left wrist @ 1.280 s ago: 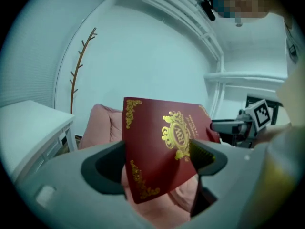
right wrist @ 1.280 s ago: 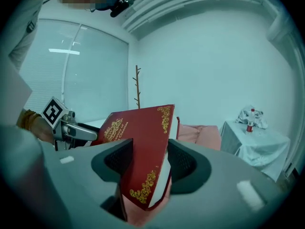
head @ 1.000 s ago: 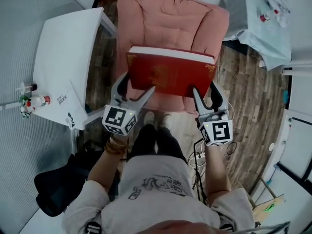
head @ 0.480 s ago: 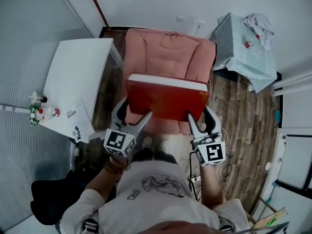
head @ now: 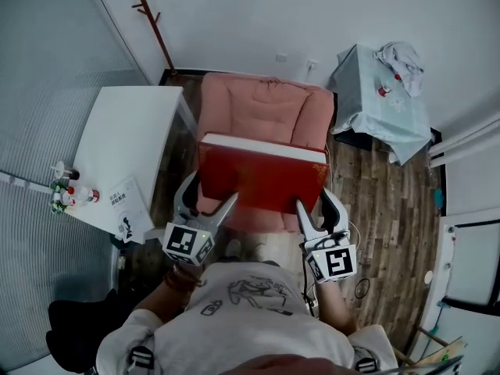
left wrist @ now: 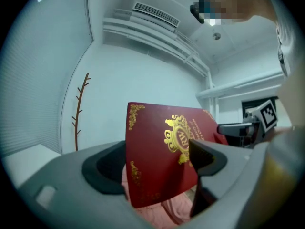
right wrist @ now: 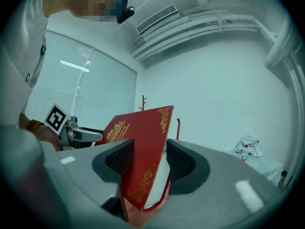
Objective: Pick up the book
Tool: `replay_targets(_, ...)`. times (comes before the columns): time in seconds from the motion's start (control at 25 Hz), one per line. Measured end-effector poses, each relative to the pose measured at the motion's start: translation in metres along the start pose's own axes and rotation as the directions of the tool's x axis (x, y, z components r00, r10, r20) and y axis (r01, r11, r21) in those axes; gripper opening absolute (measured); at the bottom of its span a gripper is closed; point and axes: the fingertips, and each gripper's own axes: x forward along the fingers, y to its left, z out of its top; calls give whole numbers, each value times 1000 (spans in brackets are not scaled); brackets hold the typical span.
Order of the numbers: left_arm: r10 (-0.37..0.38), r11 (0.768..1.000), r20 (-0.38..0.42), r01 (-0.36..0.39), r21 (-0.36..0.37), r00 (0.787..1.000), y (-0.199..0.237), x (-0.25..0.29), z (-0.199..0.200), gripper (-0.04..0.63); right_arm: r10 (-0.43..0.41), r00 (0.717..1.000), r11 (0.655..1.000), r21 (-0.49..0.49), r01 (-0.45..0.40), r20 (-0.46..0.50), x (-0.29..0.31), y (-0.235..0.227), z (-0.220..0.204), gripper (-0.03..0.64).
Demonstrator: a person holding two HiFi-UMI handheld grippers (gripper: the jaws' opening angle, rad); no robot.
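Note:
A large red book (head: pixel 262 180) with gold ornament hangs flat in the air above a pink armchair (head: pixel 262 109). My left gripper (head: pixel 212 194) clamps the book's near left corner. My right gripper (head: pixel 316 203) clamps the near right corner, and its jaws are closing on the cover. In the left gripper view the red cover (left wrist: pixel 167 151) stands between the pads of the left gripper (left wrist: pixel 157 168). In the right gripper view the book's spine end (right wrist: pixel 143 147) fills the gap of the right gripper (right wrist: pixel 147 168).
A white table (head: pixel 125 143) stands left of the armchair, with small bottles (head: pixel 70 195) and a booklet (head: pixel 129 208) near its front. A cloth-covered stand (head: pixel 375 104) is at the back right. A coat rack (head: pixel 152 26) leans by the wall. The person's legs are below.
Both grippers have risen together with the book held between them. The armchair, table and floor now look smaller and farther below.

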Motion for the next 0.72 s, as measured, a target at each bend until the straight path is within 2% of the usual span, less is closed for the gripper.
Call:
replay_targets(0.28,-20,1000,32,20,4,999,-13,-8,23,413,-4,999,1000,-8,5,37,-10,-4,27,213)
replay_targets(0.72,-14,1000,70,12,19,997,-22,-11,31,413,-24,998,999,-28,26,57,-18,-8,34,198)
